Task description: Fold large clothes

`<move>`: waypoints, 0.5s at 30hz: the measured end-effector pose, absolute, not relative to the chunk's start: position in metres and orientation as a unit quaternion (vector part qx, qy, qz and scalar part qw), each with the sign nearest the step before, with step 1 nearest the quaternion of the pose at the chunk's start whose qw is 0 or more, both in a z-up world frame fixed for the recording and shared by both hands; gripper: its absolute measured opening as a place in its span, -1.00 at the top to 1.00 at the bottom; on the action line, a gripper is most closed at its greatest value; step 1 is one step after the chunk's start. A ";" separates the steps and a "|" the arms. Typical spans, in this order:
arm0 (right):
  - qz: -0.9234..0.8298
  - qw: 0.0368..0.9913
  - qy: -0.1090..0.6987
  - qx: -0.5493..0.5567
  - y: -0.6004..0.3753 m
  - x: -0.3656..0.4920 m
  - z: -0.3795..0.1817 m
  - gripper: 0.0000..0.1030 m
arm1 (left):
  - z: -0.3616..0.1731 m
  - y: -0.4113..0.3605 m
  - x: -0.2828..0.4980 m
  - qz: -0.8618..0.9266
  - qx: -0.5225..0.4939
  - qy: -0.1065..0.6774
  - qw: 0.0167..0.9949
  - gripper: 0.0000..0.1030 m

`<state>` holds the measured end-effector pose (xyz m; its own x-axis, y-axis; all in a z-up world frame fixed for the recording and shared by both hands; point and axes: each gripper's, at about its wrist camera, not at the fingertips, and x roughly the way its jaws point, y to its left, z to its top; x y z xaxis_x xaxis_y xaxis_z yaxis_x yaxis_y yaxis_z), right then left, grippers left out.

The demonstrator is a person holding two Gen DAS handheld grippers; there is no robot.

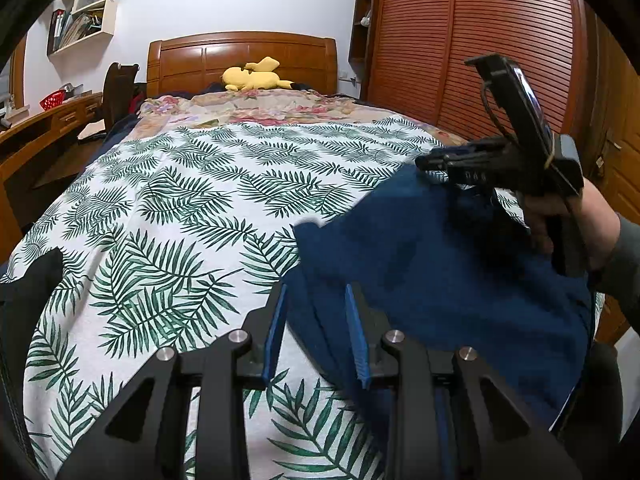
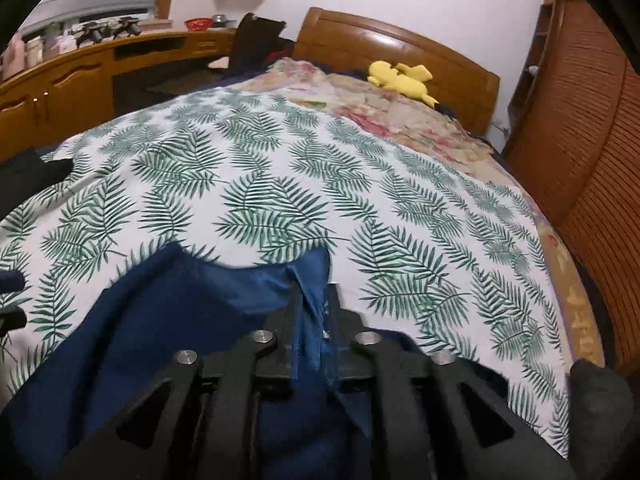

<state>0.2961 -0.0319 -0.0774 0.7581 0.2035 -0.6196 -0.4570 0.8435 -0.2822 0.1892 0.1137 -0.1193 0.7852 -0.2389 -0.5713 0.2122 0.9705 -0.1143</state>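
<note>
A person holding a two-finger gripper in each hand works a dark blue garment (image 1: 460, 264) over a bed spread with a white sheet printed in green palm leaves (image 1: 180, 184). The left gripper (image 1: 316, 312) has its blue-padded fingers (image 1: 276, 332) set a little apart with a fold of the blue cloth lying between them; whether the pads actually press on it cannot be told from this angle. The right gripper (image 2: 314, 312) is clenched on a bunched edge of the same garment, the fabric pinched between its black fingers and blurred in the right wrist view. Seen from the left wrist camera, that right gripper (image 1: 424, 162) is raised above the sheet, the person's hand (image 1: 588, 224) around its handle and the garment hanging from it down toward the near right part of the bed. At the head of the bed a floral quilt (image 1: 256, 106) lies bunched below a wooden headboard (image 1: 240, 54), with a yellow plush toy (image 1: 254, 76) on top. A slatted wooden wardrobe (image 1: 480, 40) stands along the right side.
</note>
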 end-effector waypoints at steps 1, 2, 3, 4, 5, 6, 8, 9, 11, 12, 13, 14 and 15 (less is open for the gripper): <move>0.171 0.916 0.294 -0.212 -0.033 0.298 -0.075 0.32 | -0.119 0.114 0.189 -0.120 -0.022 0.305 0.945 0.45; 0.166 0.921 0.289 -0.201 -0.038 0.299 -0.070 0.19 | -0.119 0.113 0.188 -0.120 -0.021 0.305 0.945 0.45; 0.170 0.922 0.290 -0.192 -0.042 0.300 -0.068 0.16 | -0.119 0.113 0.188 -0.121 -0.021 0.304 0.945 0.46; 0.178 0.921 0.294 -0.183 -0.046 0.301 -0.065 0.15 | -0.119 0.113 0.189 -0.121 -0.021 0.304 0.945 0.46; 0.180 0.920 0.296 -0.182 -0.049 0.300 -0.063 0.15 | -0.120 0.112 0.189 -0.121 -0.021 0.305 0.944 0.46; 0.178 0.920 0.295 -0.184 -0.053 0.299 -0.061 0.14 | -0.120 0.112 0.190 -0.122 -0.020 0.305 0.944 0.45; 0.176 0.920 0.296 -0.186 -0.064 0.297 -0.060 0.14 | -0.120 0.110 0.190 -0.124 -0.020 0.306 0.944 0.45; 0.175 0.920 0.299 -0.185 -0.070 0.295 -0.060 0.14 | -0.120 0.109 0.191 -0.126 -0.021 0.306 0.944 0.45; 0.170 0.920 0.303 -0.183 -0.082 0.291 -0.060 0.13 | -0.119 0.108 0.192 -0.129 -0.024 0.305 0.943 0.46; 0.165 0.920 0.305 -0.181 -0.091 0.289 -0.061 0.13 | -0.118 0.106 0.193 -0.130 -0.024 0.304 0.943 0.46; 0.160 0.921 0.307 -0.180 -0.100 0.288 -0.062 0.13 | -0.117 0.105 0.193 -0.132 -0.025 0.303 0.944 0.46; 0.155 0.921 0.310 -0.179 -0.109 0.287 -0.063 0.13 | -0.116 0.104 0.194 -0.133 -0.026 0.302 0.944 0.46; 0.145 0.921 0.315 -0.177 -0.121 0.287 -0.065 0.13 | -0.115 0.101 0.195 -0.137 -0.025 0.300 0.944 0.46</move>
<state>0.2870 -0.1215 -0.0646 0.7598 0.1559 -0.6311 -0.3793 0.8948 -0.2355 0.1954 0.1009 -0.1148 0.7821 -0.2733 -0.5600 0.2429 0.9613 -0.1300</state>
